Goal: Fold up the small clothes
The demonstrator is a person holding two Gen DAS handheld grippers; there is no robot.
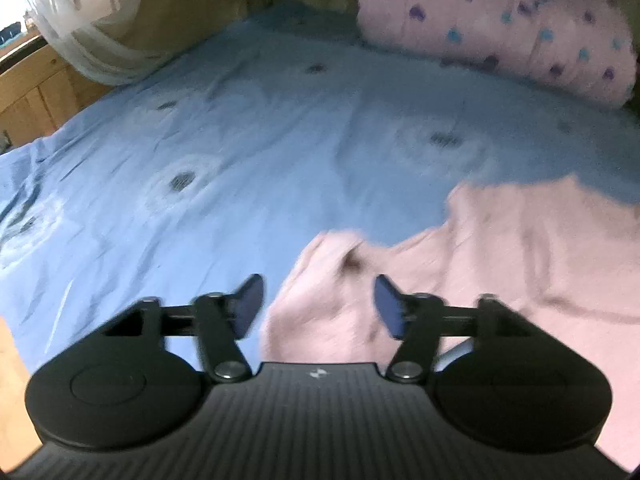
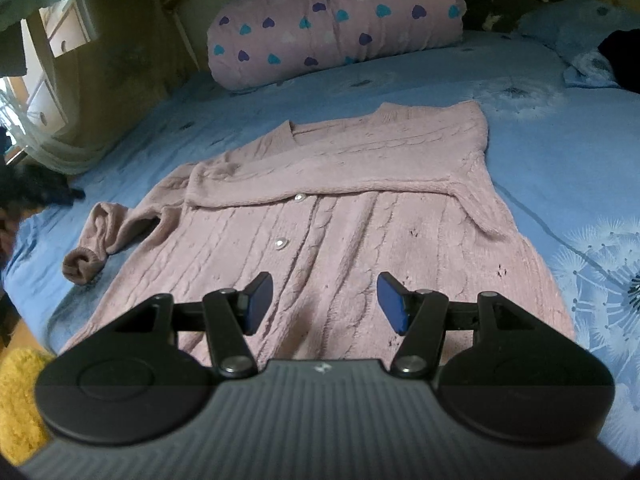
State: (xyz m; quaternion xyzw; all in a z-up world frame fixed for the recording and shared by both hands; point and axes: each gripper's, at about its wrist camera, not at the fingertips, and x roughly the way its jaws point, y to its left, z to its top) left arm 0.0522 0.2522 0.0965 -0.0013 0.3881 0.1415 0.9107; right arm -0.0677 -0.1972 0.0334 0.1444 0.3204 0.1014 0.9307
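A pale pink cable-knit cardigan [image 2: 340, 208] lies button-side up on the blue bed sheet [image 2: 540, 152]. One sleeve is folded straight across its chest; the other sleeve [image 2: 104, 240] trails off to the left with a rolled cuff. My right gripper [image 2: 325, 298] hovers open over the cardigan's lower part, nothing between its blue pads. In the blurred left wrist view, my left gripper [image 1: 319, 306] stands open above the pink cardigan's [image 1: 500, 264] left edge, with loose knit lying below the gap between its fingers and neither pad pressing on it.
A rolled pink blanket with heart prints [image 2: 336, 20] lies at the back of the bed. A blue pillow [image 2: 580, 28] sits at the far right. White netting [image 1: 80, 32] and wooden cabinets [image 1: 36, 92] stand to the left. A yellow fluffy thing [image 2: 20, 400] lies by the bed's near edge.
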